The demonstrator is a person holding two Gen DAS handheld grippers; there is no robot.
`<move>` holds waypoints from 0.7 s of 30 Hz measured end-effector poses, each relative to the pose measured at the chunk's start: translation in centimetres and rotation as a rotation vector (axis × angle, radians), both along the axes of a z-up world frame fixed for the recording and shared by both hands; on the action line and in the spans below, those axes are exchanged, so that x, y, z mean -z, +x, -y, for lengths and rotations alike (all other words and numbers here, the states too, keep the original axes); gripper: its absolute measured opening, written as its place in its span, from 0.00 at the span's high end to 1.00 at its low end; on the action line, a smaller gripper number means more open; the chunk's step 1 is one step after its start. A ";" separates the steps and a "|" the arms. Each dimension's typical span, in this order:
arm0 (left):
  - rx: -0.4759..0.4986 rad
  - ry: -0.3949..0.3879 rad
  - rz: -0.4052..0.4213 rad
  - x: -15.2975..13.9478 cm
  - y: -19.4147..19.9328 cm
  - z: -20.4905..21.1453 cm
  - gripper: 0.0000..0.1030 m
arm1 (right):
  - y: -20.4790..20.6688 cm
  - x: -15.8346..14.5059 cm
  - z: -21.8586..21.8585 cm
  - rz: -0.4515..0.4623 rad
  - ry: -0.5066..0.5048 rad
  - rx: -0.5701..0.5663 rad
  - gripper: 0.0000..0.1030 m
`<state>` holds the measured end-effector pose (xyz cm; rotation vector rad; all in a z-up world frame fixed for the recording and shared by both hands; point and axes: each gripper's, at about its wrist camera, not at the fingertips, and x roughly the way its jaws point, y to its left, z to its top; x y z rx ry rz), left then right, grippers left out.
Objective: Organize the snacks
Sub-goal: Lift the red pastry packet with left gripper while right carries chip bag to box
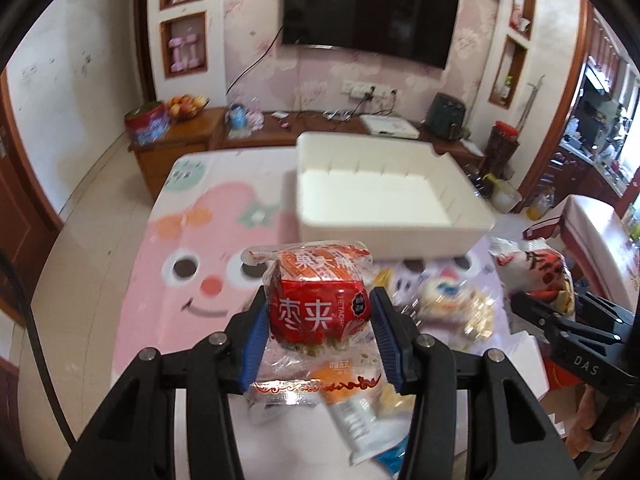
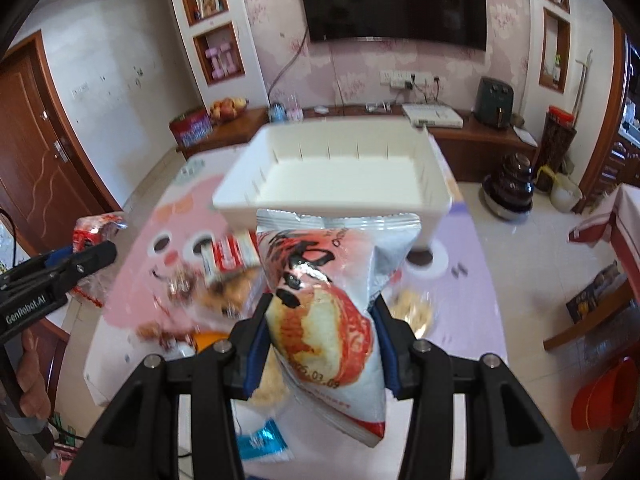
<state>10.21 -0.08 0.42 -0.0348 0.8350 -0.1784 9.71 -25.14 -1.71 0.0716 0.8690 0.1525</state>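
Note:
My left gripper (image 1: 318, 312) is shut on a red wrapped snack cake (image 1: 316, 300) in clear plastic, held above the pink cartoon table mat (image 1: 192, 240). My right gripper (image 2: 322, 320) is shut on a white and red snack bag (image 2: 324, 304), also lifted. An empty white plastic bin (image 1: 380, 236) stands on the table just beyond both snacks; it also shows in the right wrist view (image 2: 248, 200). Several loose snack packets (image 1: 452, 300) lie on the table below and between the grippers. The right gripper and its bag show at the right of the left view (image 1: 560, 312).
A wooden TV cabinet (image 1: 200, 136) with a fruit bowl (image 1: 186, 106), a red tin and a white box stands behind the table under a wall TV (image 1: 368, 12). A door (image 2: 36, 152) is at the left. Floor pots (image 2: 508, 192) and a red basin (image 2: 604, 396) sit to the right.

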 end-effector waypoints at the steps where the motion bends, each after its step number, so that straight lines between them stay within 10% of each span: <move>1: 0.009 0.000 0.008 -0.6 0.4 0.4 0.54 | 0.6 -0.9 0.1 0.017 0.006 -0.001 0.55; 21: 0.030 0.029 0.029 -2.8 13.9 6.1 0.54 | 13.7 -4.7 1.7 0.030 0.043 0.053 0.54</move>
